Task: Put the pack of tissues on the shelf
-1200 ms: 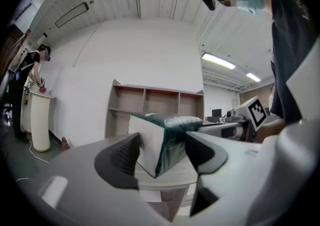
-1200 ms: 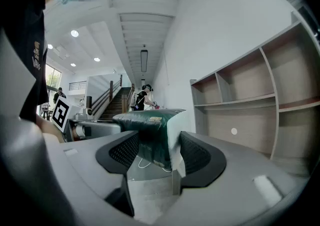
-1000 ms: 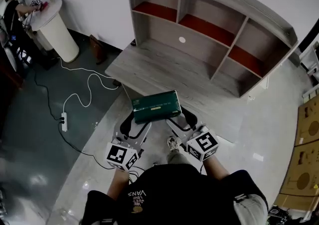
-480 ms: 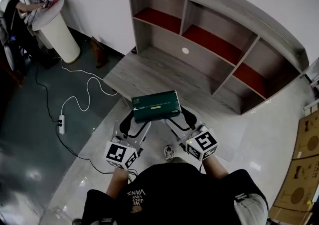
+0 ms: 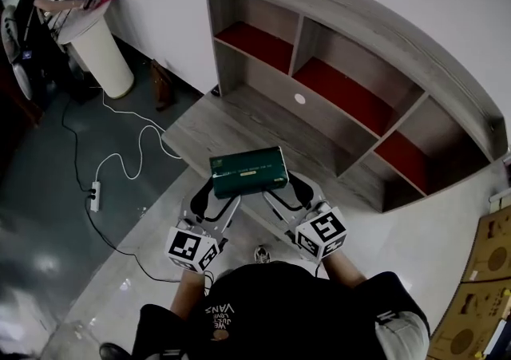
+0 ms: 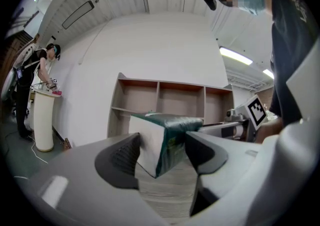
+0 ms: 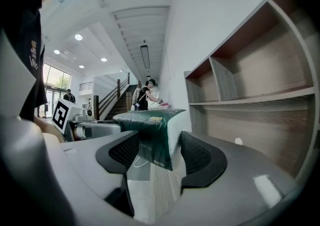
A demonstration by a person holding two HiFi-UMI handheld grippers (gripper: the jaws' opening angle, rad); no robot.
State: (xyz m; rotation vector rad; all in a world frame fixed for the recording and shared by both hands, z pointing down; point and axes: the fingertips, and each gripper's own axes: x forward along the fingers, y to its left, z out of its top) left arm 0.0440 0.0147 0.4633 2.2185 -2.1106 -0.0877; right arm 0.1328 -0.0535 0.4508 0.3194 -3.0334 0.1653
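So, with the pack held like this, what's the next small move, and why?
Probably carry the pack of tissues forward, deeper over the shelf. The left gripper and right gripper each clamp one end of it. In the head view it hangs at the front edge of the lower wooden deck, short of the red-floored compartments.

Black T-shirt (image 5: pixel 279 314) with pale print, grey left tool (image 5: pixel 214 194) and right tool (image 5: pixel 288 191) — black ribbed pads (image 6: pixel 123 157), black-and-white marker cubes (image 5: pixel 192 247)
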